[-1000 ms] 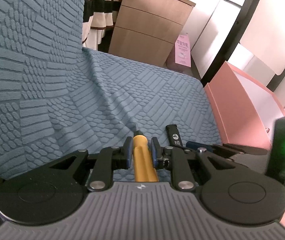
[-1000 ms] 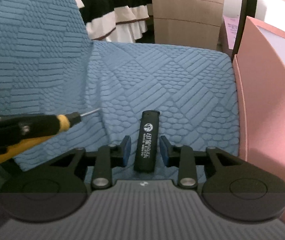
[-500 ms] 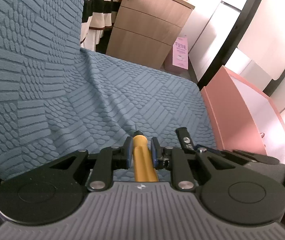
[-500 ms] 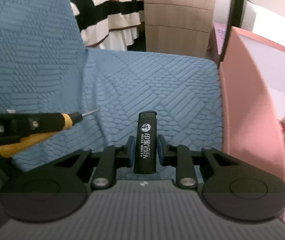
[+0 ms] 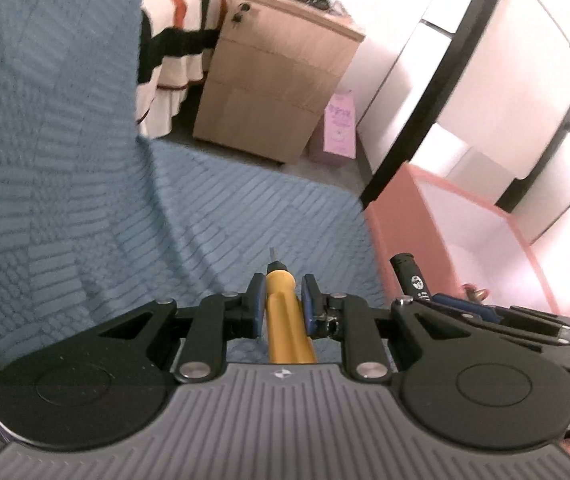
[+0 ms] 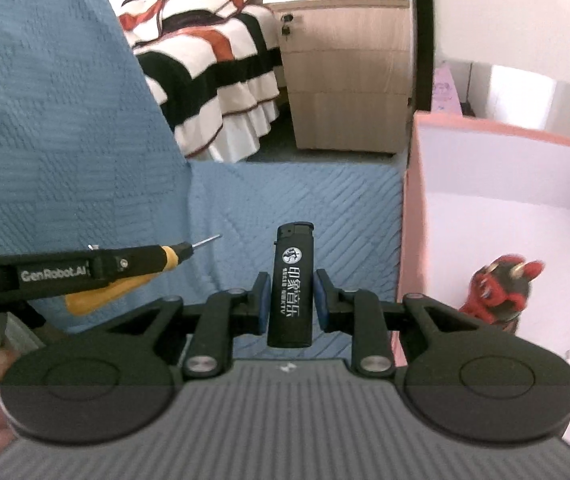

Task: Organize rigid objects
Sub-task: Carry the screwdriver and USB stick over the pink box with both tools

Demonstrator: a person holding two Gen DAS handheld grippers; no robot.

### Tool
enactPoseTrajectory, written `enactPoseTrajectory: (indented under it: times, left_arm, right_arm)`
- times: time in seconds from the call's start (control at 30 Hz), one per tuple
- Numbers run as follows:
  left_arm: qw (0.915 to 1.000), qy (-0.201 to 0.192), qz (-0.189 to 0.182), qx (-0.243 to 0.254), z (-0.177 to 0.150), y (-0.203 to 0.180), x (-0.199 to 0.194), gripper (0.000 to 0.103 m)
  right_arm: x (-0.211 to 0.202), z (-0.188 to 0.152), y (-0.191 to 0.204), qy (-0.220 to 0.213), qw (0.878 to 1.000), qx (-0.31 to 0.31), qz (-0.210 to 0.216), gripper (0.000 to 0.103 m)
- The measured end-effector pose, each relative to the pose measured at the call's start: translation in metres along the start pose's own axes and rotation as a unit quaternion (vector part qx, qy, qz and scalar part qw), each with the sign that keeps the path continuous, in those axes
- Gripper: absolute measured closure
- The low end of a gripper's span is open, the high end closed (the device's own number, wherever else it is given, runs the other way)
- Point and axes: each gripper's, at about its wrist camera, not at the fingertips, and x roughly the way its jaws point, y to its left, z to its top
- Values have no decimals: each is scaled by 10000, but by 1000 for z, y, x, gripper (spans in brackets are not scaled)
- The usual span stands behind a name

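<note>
My left gripper [image 5: 283, 300] is clamped on the yellow screwdriver [image 5: 287, 322], blue pads tight against its handle, metal tip poking out ahead over the blue textured cover [image 5: 213, 216]. My right gripper [image 6: 291, 300] is pinched on the black lighter [image 6: 291, 288], pads on both its sides, white lettering facing up, cap end forward; it's clear of the cover. From the right wrist view the left gripper with the screwdriver sits off to the left, tip aimed toward the lighter. Pink box [image 6: 409, 208] just right of the lighter, white inside, with a red and black figurine [image 6: 497, 292] in it. Wooden drawer cabinet [image 6: 345, 76] and striped bedding [image 6: 213, 64] behind.
</note>
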Motion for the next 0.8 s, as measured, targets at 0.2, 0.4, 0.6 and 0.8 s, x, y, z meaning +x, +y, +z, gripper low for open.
enactPoseTrajectory:
  times: [0.2, 0.4, 0.6, 0.8]
  left_arm:
    - [9995, -190, -249, 69, 24, -33, -16, 81]
    - [9981, -326, -441, 273, 47, -75, -26, 81]
    - [9957, -408, -727, 398, 65, -121, -28, 81]
    - [9938, -434, -815, 621, 73, -163, -15, 81]
  right_arm:
    - [-35, 21, -13, -243, 9997, -8, -22, 77]
    - [-67, 45, -32, -555, 9984, 72, -68, 77]
    - [-90, 56, -56, -826, 9961, 160, -252, 77]
    - [-104, 55, -86, -999, 9928, 217, -626, 88]
